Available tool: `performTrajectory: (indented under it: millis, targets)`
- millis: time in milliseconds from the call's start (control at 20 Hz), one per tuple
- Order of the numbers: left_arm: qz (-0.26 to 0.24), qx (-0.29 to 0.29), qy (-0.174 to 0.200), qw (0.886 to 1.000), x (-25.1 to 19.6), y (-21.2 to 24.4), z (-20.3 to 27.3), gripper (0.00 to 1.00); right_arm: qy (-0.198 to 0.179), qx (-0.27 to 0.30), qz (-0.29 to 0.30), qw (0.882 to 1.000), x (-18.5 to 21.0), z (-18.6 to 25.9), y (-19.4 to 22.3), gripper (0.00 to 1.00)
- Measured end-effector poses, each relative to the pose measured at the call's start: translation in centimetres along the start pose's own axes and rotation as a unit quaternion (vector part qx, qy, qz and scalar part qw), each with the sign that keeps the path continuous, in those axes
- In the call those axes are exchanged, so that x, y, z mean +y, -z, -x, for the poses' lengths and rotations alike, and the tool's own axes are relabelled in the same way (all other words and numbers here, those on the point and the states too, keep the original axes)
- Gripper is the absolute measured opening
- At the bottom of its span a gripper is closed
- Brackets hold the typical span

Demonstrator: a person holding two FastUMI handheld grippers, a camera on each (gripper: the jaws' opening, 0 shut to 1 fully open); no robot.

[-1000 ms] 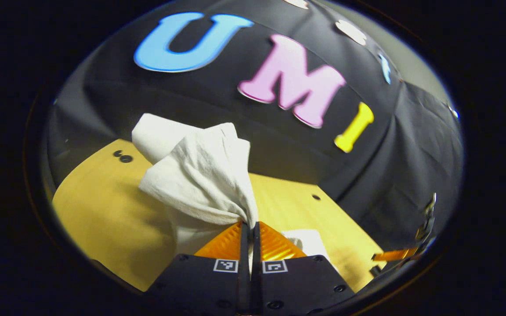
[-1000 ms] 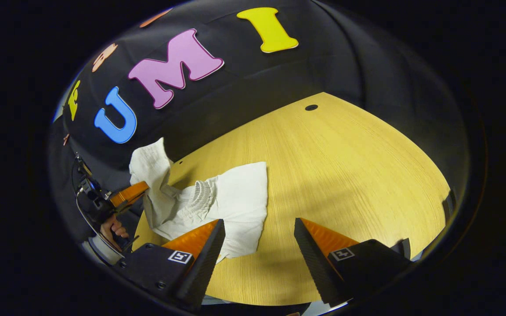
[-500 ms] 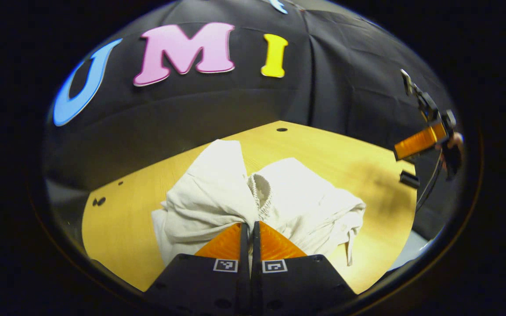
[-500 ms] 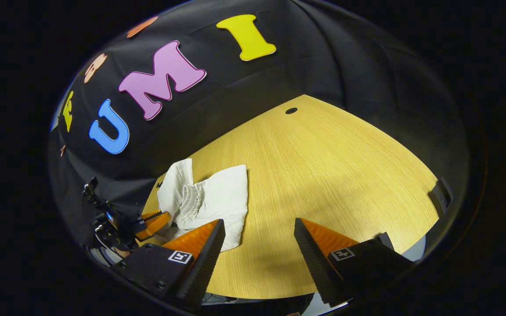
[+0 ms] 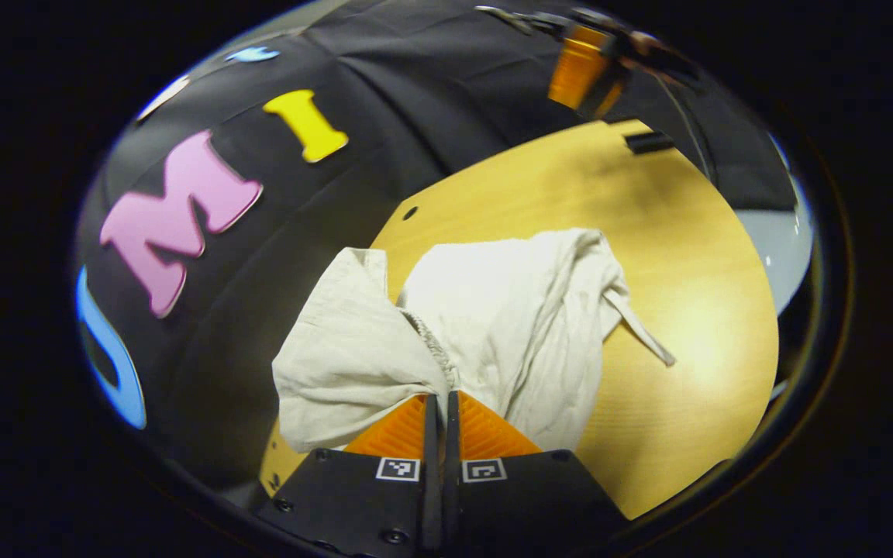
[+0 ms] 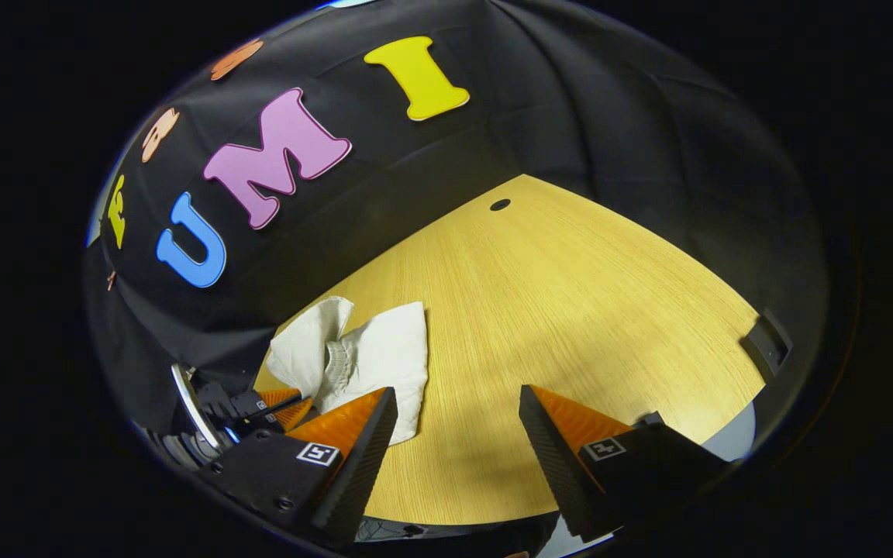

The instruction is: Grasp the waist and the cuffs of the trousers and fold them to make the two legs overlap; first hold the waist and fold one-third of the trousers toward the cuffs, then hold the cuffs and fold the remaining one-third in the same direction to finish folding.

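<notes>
While the left claw [image 5: 440,403] pinches the trousers [image 5: 485,325], the right claw [image 6: 458,434] gapes wide beside them.

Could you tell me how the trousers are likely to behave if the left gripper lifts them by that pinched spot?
The trousers look thin and crumpled, so they would probably hang limp from the left gripper. Probably light. The loose drawstring on the table may trail.

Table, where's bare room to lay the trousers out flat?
The table is bare from the trousers across to its far edge by the wall and its right corner. It is crowded at the near left, where the left gripper pinches the bunched trousers; the right gripper is open.
</notes>
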State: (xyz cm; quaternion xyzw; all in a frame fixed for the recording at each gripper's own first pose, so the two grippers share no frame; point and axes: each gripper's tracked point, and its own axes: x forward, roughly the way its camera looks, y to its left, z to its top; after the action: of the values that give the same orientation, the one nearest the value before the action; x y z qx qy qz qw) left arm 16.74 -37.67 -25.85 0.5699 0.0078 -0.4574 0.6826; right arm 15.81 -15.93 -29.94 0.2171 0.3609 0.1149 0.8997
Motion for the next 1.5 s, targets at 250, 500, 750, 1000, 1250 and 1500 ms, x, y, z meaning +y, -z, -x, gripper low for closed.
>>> performTrajectory:
  millis: [250, 500, 750, 1000, 1250, 1500]
  targets:
    - [-0.177, 0.015, 0.003, 0.984, -1.3, 0.4, -0.3, 0.05, 0.004, -0.011, -0.012, 1.0, -0.7, 0.5, -1.0, 0.97]
    - [-0.266, 0.025, 0.001, 0.964, -1.5, 0.5, -0.6, 0.06, 0.0, -0.02, -0.018, 1.0, 0.1, 0.7, -1.8, 0.97]
    - [-0.263, 0.025, 0.006, 0.964, -1.1, 0.4, -0.3, 0.39, 0.0, -0.03, -0.025, 0.999, 1.0, 1.3, -2.4, 0.97]
    - [-0.244, 0.012, -0.014, 0.97, 0.2, -0.3, 1.4, 0.96, 0.005, -0.035, -0.012, 0.999, 2.5, 2.0, -2.6, 0.97]
    - [-0.157, 0.016, -0.051, 0.986, 3.6, -0.7, 5.0, 0.97, -0.006, -0.034, -0.008, 0.999, 5.7, 2.8, -2.2, 0.97]
    - [-0.022, 0.021, -0.105, 0.994, 8.4, -0.6, 10.0, 0.97, -0.018, -0.024, 0.015, 0.999, 8.6, 3.1, -2.0, 0.97]
